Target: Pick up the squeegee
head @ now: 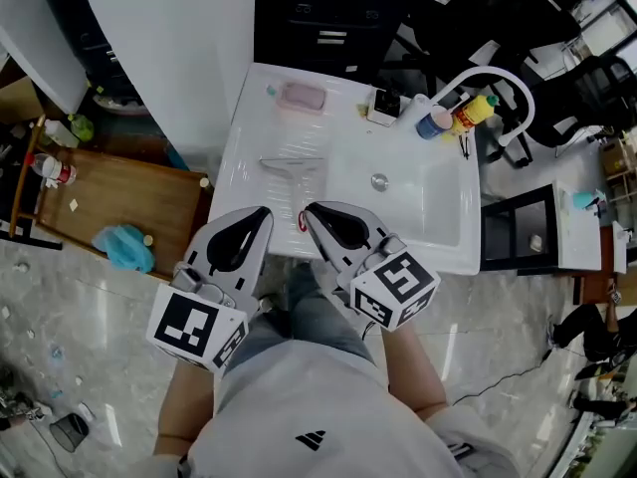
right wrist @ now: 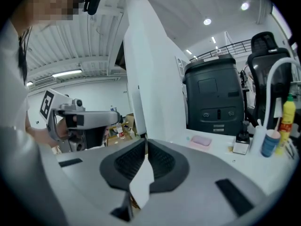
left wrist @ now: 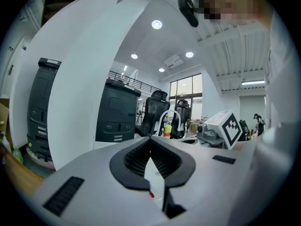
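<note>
Left tool (head: 265, 212) and right tool (head: 308, 209) sit pressed together; squeegee (head: 295, 168) lies beside basin (head: 423, 202).

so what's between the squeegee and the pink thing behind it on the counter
Nothing. In the head view, the stretch of white counter between the squeegee and the pink thing is bare.

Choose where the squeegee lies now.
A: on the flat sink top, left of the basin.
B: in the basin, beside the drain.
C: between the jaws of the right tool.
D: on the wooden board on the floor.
A: the head view shows the squeegee flat on the sink top, left of the basin and in front of the pink dish.
</note>
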### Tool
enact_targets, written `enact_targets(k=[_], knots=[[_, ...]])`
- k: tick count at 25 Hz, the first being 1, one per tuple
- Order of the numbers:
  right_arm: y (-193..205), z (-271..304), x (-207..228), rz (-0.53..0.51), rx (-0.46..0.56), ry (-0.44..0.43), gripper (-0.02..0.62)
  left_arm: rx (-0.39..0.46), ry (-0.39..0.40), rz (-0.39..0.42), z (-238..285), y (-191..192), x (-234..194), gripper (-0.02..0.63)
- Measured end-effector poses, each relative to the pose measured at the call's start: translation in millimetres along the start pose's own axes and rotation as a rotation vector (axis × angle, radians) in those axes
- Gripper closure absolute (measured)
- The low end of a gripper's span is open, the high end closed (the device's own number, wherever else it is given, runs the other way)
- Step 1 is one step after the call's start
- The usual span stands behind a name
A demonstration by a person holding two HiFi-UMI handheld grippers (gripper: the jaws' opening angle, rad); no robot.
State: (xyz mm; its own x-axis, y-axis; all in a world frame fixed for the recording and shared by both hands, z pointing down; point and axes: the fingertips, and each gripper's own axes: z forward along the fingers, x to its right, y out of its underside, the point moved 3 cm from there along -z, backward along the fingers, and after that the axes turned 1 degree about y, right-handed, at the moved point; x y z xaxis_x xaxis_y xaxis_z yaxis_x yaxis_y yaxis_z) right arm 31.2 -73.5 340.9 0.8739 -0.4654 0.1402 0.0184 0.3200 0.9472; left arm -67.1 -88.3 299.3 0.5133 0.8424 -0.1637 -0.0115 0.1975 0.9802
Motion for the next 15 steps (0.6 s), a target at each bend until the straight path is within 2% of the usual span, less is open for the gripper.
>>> enact_targets(k=[15], knots=[[60, 62, 62, 0.089, -0.215, 0.025, 0.545, -0.025, -0.023, -0.028, 29, 7, -33, 0.597]])
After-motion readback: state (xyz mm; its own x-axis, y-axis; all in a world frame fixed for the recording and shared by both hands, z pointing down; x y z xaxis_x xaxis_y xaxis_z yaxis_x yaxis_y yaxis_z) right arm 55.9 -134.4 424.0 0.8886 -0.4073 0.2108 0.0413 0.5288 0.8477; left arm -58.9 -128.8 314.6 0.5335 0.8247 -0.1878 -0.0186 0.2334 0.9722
